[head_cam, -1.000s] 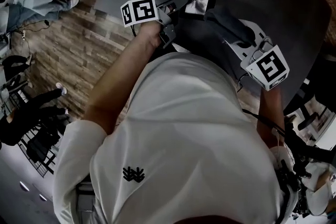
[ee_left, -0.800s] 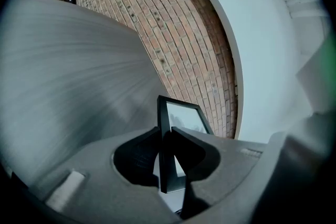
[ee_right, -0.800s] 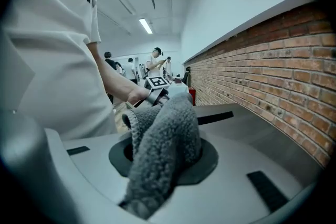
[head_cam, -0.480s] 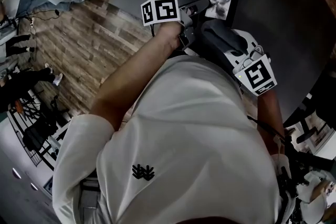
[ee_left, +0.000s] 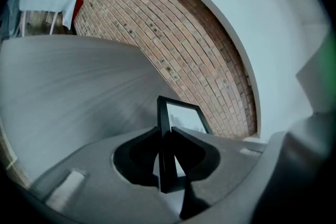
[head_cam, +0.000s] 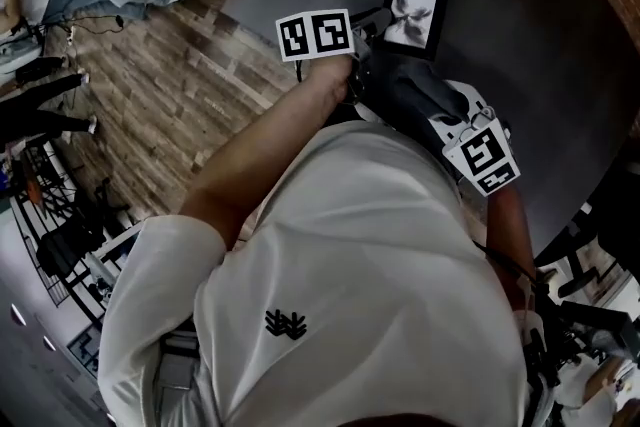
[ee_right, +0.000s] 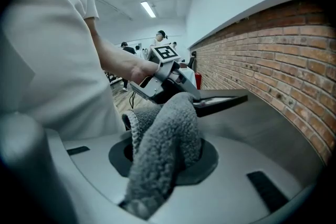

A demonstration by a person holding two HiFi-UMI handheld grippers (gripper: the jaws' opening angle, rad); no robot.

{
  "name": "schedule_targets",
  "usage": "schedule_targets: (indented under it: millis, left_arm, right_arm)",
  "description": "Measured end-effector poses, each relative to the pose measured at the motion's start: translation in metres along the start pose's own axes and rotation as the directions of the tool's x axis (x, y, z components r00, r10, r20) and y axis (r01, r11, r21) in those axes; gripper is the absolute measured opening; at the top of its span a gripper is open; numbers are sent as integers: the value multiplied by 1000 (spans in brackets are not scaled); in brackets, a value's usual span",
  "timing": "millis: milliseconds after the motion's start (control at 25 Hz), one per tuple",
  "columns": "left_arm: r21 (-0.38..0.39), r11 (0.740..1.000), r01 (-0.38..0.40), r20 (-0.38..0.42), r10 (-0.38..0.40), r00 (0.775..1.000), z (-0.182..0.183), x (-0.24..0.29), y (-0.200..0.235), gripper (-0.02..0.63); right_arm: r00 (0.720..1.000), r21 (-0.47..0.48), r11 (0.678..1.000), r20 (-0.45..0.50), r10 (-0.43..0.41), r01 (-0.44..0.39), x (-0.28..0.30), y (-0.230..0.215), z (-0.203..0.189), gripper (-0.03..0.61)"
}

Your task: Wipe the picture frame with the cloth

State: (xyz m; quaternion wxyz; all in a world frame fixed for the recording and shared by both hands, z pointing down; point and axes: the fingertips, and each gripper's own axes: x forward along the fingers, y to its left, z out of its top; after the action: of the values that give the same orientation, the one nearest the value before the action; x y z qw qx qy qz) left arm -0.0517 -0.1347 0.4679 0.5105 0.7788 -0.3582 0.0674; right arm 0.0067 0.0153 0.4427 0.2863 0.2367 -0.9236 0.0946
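Left gripper view: the left gripper (ee_left: pixel 167 134) was clamped on the edge of the black picture frame (ee_left: pixel 167 165), held over the grey table (ee_left: pixel 63 81); couldn't tell if the frame rested on it. The right gripper (ee_right: pixel 166 134) was closed on the grey cloth (ee_right: pixel 157 165), which bunched out of the jaws. The cloth sat just beside the frame, contact unclear.

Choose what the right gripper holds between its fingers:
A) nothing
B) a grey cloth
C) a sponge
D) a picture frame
B: in the right gripper view, a fuzzy grey cloth is bunched between the fingers of the right gripper, while the picture frame is clamped on its edge by the left gripper.
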Motion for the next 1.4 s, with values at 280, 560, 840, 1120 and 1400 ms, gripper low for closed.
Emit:
schedule_targets:
  millis: [280,560,840,1120,1400]
  left_arm:
    - [86,990,-113,-23,115,993,2,3,22,77]
    - [103,985,-138,-14,140,990,9,-5,30,77]
    - [116,979,-170,-21,173,985,14,2,44,77]
    - [128,967,-222,-1,224,975,30,5,65,77]
    - [145,952,-268,-18,273,962,43,27,88,77]
  right_arm:
    - [990,130,989,-129,-51,68,-2,-30,-20,94]
    - [987,174,981,-145,-63,88,5,-37,-15,94]
    - [982,228,966,-167,-84,122,5,-47,-23,94]
    - [981,270,952,-159,-107,148,5,-53,-28,94]
    - [976,327,926,-170,-136,186,-5,-58,-41,94]
